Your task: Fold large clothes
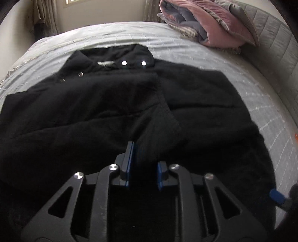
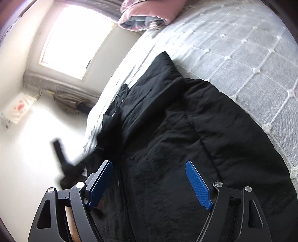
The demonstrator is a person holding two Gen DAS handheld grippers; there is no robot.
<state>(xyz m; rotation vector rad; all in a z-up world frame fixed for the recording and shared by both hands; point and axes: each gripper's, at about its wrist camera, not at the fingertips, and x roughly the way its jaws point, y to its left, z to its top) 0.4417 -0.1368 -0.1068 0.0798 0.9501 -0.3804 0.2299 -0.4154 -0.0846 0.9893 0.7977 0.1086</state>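
Observation:
A large black padded jacket (image 1: 195,104) lies spread on the grey bedspread (image 1: 186,46), collar with silver snaps (image 1: 123,63) at the far side. My left gripper (image 1: 145,160) is shut on a fold of the jacket's black fabric, which bunches between the blue pads (image 1: 130,158). In the right wrist view the jacket (image 2: 186,130) fills the middle and hangs a little over the bed's left edge. My right gripper (image 2: 149,173) is open, blue pads (image 2: 197,184) wide apart just above the jacket, nothing between them. The left gripper (image 2: 61,154) shows blurred at the left.
A folded pink and grey quilt (image 1: 214,24) sits at the bed's far right corner, also in the right wrist view (image 2: 145,16). A padded headboard (image 1: 270,37) runs along the right. A window (image 2: 74,37) and white floor (image 2: 28,149) lie left of the bed.

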